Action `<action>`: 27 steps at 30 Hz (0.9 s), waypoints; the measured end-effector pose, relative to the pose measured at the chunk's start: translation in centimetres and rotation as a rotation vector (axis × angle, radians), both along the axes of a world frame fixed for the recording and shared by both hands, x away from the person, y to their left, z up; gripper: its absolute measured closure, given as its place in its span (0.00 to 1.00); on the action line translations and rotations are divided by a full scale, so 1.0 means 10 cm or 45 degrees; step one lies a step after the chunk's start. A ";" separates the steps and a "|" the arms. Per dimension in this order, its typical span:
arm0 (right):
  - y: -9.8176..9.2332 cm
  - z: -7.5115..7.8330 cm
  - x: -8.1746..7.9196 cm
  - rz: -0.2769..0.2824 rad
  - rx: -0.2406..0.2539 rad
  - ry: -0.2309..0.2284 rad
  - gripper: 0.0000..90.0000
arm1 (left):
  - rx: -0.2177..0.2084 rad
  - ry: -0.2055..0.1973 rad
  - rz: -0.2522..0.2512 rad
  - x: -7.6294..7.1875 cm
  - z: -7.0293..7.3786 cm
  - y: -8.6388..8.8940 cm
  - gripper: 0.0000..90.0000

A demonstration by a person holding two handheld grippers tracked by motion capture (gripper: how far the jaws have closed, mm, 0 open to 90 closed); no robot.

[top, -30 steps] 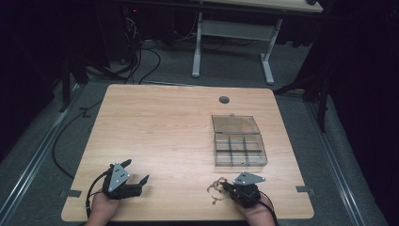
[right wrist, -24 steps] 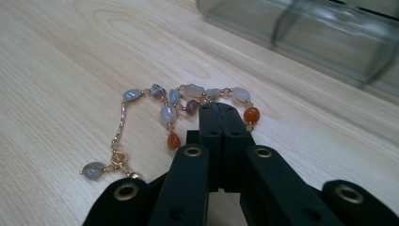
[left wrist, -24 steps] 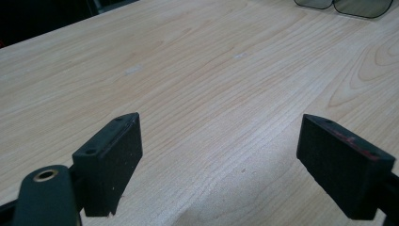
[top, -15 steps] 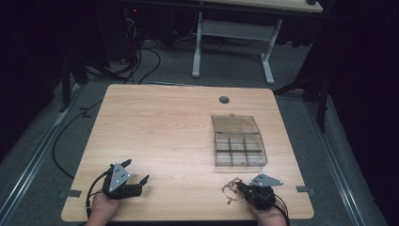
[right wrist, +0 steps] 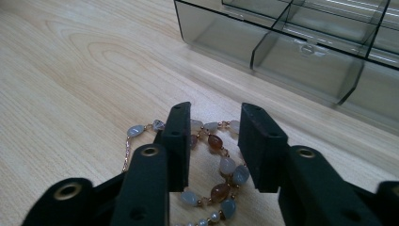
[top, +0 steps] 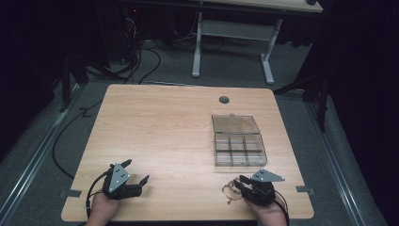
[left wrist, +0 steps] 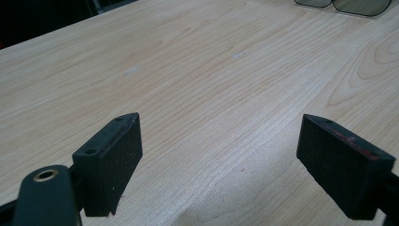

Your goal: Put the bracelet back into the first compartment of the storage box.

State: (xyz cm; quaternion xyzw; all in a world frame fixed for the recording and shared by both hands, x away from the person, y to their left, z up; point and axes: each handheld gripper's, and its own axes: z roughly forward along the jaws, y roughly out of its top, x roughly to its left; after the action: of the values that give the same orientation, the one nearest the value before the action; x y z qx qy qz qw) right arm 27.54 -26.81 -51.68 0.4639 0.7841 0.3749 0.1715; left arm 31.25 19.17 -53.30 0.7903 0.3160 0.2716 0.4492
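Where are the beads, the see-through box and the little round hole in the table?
beads (right wrist: 221, 162), right gripper view, a brown bead between the jaws
see-through box (top: 239, 149), high view, its divided tray
round hole (top: 224, 100), high view, its middle

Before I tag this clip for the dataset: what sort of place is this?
Likely a lab or recording workspace rather than a home: a bare wooden table with a cable port, loose cables on grey carpet, and a second desk frame behind in a dark room.
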 end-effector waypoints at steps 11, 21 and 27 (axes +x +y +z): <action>0.00 0.08 0.09 -0.043 -0.119 0.158 0.53 | -0.021 -0.003 -0.017 0.00 0.00 0.02 0.17; 0.02 0.16 0.14 -0.029 -0.253 0.269 0.48 | -0.026 0.007 -0.024 0.00 0.00 0.02 0.17; 0.05 0.17 0.18 -0.012 -0.267 0.336 0.47 | -0.028 0.011 -0.026 0.00 0.00 0.03 0.17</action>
State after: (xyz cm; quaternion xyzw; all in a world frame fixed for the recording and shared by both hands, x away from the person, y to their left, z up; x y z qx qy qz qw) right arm 29.30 -26.31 -49.96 0.4923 0.8325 0.2260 0.1162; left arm 31.29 19.43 -53.26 0.7897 0.3128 0.2602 0.4591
